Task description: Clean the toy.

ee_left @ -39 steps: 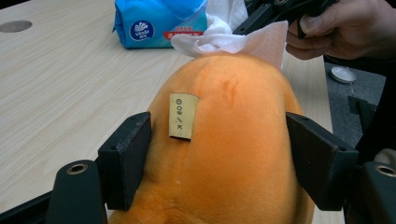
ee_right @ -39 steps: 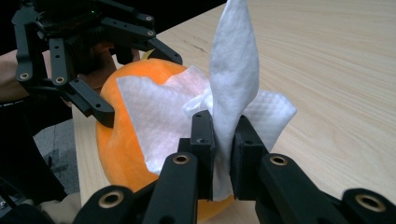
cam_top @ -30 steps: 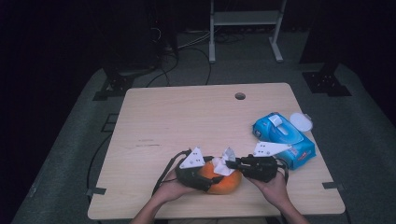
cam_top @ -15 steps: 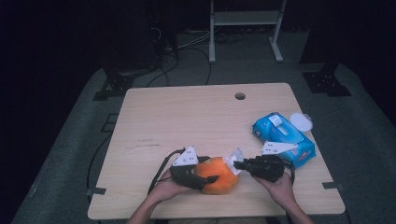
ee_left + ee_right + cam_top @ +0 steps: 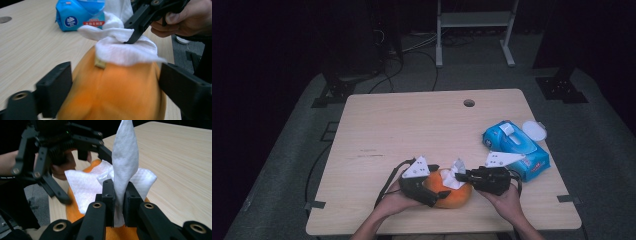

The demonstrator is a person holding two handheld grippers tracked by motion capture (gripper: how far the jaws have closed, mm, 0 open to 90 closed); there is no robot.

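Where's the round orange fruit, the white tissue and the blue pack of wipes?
Round orange fruit [image 5: 117, 92]: left gripper view, its front skin.
White paper tissue [image 5: 125, 155]: right gripper view, its raised tip.
Blue plastic pack of wipes [image 5: 516, 149]: high view, its top face.

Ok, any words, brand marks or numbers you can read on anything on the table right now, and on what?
Blue soft pack of wipes, round white emblem: brand mark, too blurred to read.
Same pack, red strip: white characters, too small to read.
White flip lid of the pack in the high view: no readable text.
Orange round fruit-like thing and white tissue: no text.
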